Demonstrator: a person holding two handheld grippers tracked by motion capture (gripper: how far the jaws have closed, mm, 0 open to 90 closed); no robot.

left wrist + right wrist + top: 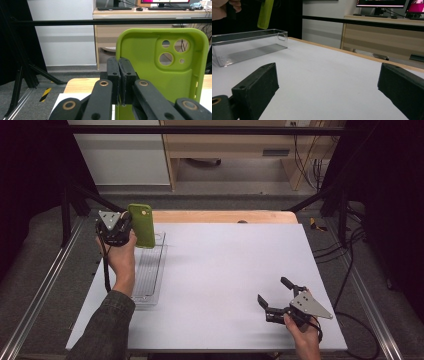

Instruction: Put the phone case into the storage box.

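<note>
A lime-green phone case [141, 224] hangs upright in the air over the far end of a clear plastic tray [150, 270]. My left gripper [129, 228] is shut on the case's side wall; in the left gripper view the black pads [113, 75] press together on the edge of the case [155, 75], whose hollow inside and camera holes face the camera. My right gripper [272, 291] rests low over the white table near its front right, jaws wide apart with nothing between them [329, 85]. The right gripper view also shows the case [265, 13] above the tray [249, 47].
The white table sheet [225, 270] lies between the tray and my right gripper. A wooden strip [225, 216] runs along the table's back edge. Black frame bars [200, 129] and metal rails [45, 285] border the table.
</note>
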